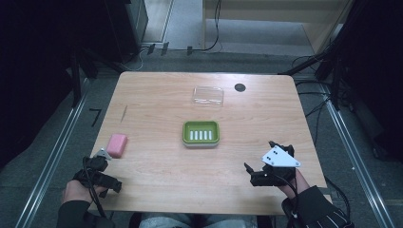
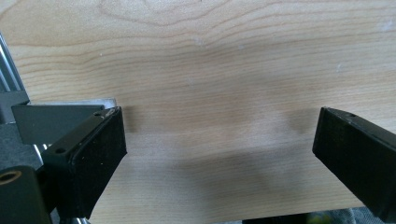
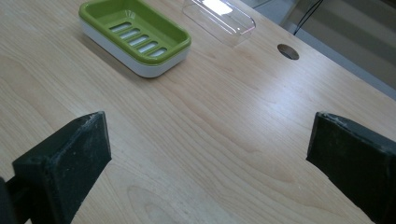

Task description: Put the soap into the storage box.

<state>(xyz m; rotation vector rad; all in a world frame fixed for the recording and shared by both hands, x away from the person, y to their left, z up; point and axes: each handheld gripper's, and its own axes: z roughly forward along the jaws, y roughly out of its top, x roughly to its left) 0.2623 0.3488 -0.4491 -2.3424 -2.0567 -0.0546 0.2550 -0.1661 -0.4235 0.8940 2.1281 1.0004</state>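
Left gripper (image 1: 105, 164): jaws apart, nothing between them; at the table's (image 1: 157, 95) near left corner
Pink soap bar (image 1: 117, 145): just beside it, flat
Right gripper (image 1: 256, 173): jaws apart, empty; near right
Green soap dish (image 1: 201, 133): centre; clear lid (image 1: 208, 95) beyond

Wooden table (image 1: 161, 171) — pink soap (image 1: 117, 145), green soap dish (image 1: 201, 133), clear lid (image 1: 208, 95)

jaws: wide apart, nothing between | green soap dish (image 3: 135, 35) ahead-left | clear lid (image 3: 219, 18) beyond | wooden table (image 3: 210, 140)
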